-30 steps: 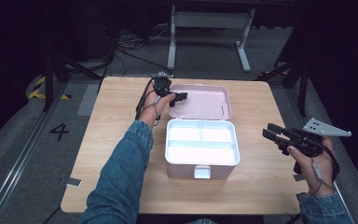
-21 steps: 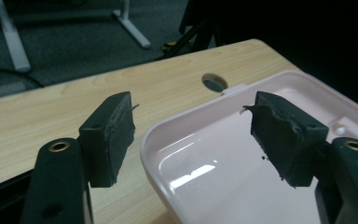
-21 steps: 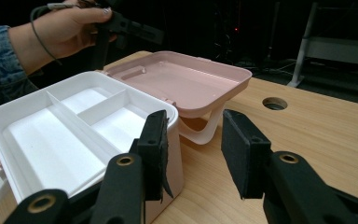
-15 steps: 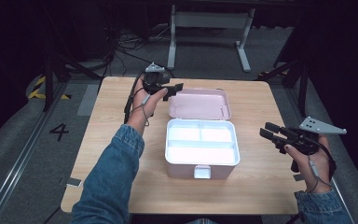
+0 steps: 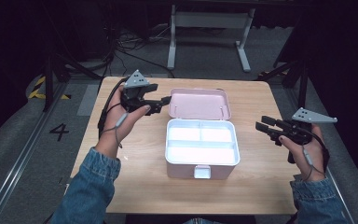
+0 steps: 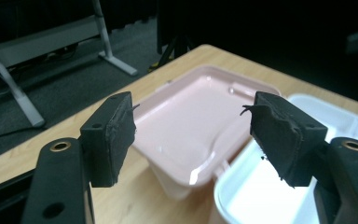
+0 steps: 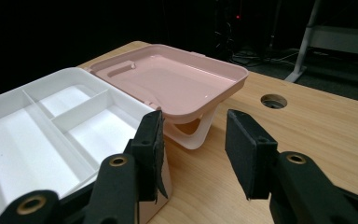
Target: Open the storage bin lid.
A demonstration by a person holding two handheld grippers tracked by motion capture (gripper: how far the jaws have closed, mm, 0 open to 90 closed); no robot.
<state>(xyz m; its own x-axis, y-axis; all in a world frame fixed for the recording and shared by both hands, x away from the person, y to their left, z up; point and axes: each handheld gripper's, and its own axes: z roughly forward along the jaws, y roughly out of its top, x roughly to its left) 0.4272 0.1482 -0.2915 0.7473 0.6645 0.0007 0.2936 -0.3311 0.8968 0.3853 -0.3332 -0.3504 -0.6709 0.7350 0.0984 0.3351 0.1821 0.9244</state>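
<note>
Between my left pads: nothing but air; my left gripper [image 5: 164,102] stands wide open, its fingertips [image 6: 114,135] framing the pink lid [image 6: 191,126] without touching it; the jaws have just narrowed a little, with no thing caught in them
Between my right pads: also nothing; my right gripper [image 5: 262,124] is open, and the jaws have just been spreading wider; one fingertip [image 7: 151,140] hangs just in front of the box's near corner, the other over bare wood
Left hand: lifted up and back from the lid's left edge since a second ago, when it sat low against that edge; it now hovers near the lid's left corner
Right hand: off to the box's right side, apart from it, jaws pointing toward it; hardly shifted from a second ago
Lid: swung fully open, lying back behind the white tray, propped on its hinge and the folded handle [image 7: 193,133]
Box [image 5: 202,148]: middle of the wooden table [image 5: 135,186], latch tab [image 5: 202,172] toward me; the white tray shows three compartments, all empty
What changed: my left gripper has let go and drawn away; the lid rests open without help
What that means: opening looks finished to me; both grippers are free, and the compartments are ready for whatever comes next
</note>
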